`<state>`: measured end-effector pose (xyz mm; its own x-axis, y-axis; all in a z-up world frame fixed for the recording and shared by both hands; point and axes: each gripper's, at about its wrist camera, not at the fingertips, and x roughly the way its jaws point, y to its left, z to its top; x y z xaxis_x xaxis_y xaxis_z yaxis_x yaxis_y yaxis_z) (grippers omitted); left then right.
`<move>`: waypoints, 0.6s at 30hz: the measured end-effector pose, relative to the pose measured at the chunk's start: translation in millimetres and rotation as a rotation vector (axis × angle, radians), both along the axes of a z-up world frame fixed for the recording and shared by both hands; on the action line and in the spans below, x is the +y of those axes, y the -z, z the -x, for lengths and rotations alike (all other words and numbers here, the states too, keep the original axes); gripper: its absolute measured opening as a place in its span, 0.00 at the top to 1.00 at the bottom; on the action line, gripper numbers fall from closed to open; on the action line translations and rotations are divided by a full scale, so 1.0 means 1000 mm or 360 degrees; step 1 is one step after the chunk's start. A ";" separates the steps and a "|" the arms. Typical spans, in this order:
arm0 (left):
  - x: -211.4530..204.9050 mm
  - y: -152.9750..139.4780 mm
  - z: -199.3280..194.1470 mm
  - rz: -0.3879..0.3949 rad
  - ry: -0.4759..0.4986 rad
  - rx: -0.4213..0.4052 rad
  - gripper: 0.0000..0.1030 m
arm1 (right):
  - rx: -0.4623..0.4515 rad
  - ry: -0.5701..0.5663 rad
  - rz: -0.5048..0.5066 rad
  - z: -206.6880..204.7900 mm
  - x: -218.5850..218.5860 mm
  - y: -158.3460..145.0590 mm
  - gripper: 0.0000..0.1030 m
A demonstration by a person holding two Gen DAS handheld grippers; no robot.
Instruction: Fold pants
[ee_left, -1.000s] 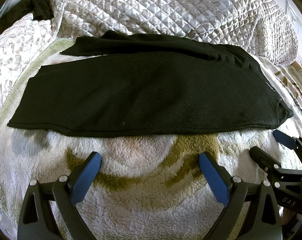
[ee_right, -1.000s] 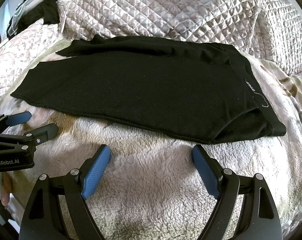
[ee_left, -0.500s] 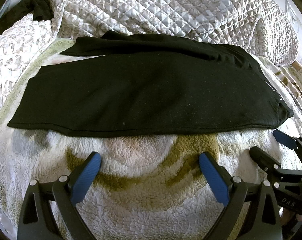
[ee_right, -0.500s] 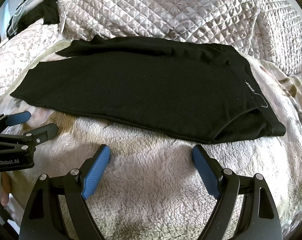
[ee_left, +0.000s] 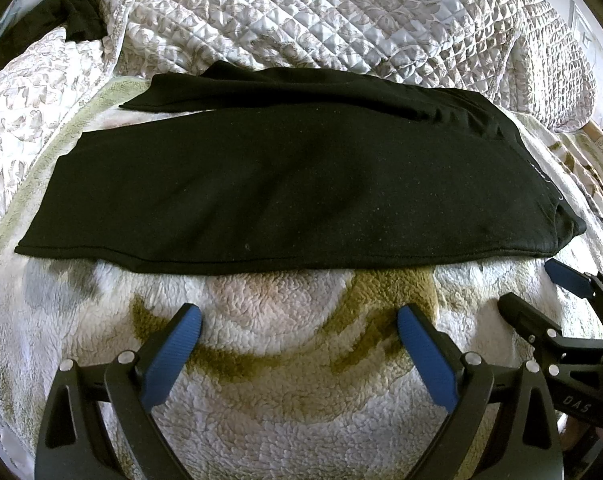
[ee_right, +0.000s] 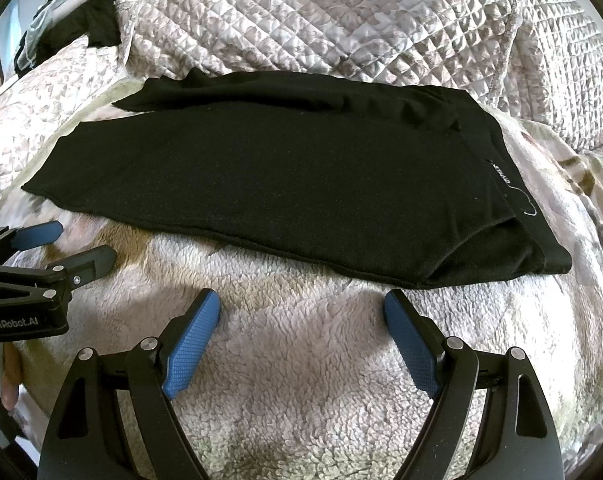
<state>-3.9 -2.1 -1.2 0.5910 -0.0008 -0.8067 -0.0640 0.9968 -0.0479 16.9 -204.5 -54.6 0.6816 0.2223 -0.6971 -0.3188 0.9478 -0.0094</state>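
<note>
Black pants (ee_left: 293,184) flat across fleece blanket (ee_left: 301,392), legs stacked lengthwise, waistband (ee_right: 517,200) at right end, hems at left. Quilted cover (ee_left: 321,16) bunched behind. Left gripper (ee_left: 299,328) spread wide, empty, just short of near edge. Right gripper (ee_right: 301,312) likewise wide apart, empty, near waistband end.

Pants (ee_left: 285,184) showing matt black knit cloth, lint-flecked. Blanket (ee_left: 301,400) looking shaggy, rough fleece. Far quilt (ee_left: 321,20) shining satiny, stitched. Gripper pads (ee_right: 189,356) showing textured blue rubber, frames matt black plastic.
</note>
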 end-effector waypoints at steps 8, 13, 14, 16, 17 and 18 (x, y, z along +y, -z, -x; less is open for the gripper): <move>0.001 0.000 -0.001 -0.0002 -0.0003 0.0010 0.03 | 0.0005 -0.0002 0.0005 0.001 0.001 0.002 0.19; 0.001 0.000 -0.002 -0.0006 0.0000 0.0007 0.03 | 0.0010 -0.0009 0.0002 0.000 0.001 0.004 0.19; 0.001 -0.001 -0.003 -0.0006 0.0000 0.0007 0.03 | 0.0013 -0.0016 0.0003 0.000 0.000 0.004 0.19; 0.001 -0.001 -0.004 -0.0006 -0.0001 0.0008 0.03 | 0.0029 -0.0027 -0.0007 -0.001 -0.001 0.003 0.19; 0.001 -0.001 -0.004 -0.0011 0.0001 0.0010 0.03 | 0.0033 -0.0033 -0.0008 -0.001 -0.001 0.003 0.19; 0.001 -0.001 -0.005 -0.0014 0.0003 0.0012 0.03 | 0.0037 -0.0039 -0.0007 -0.001 -0.001 0.002 0.19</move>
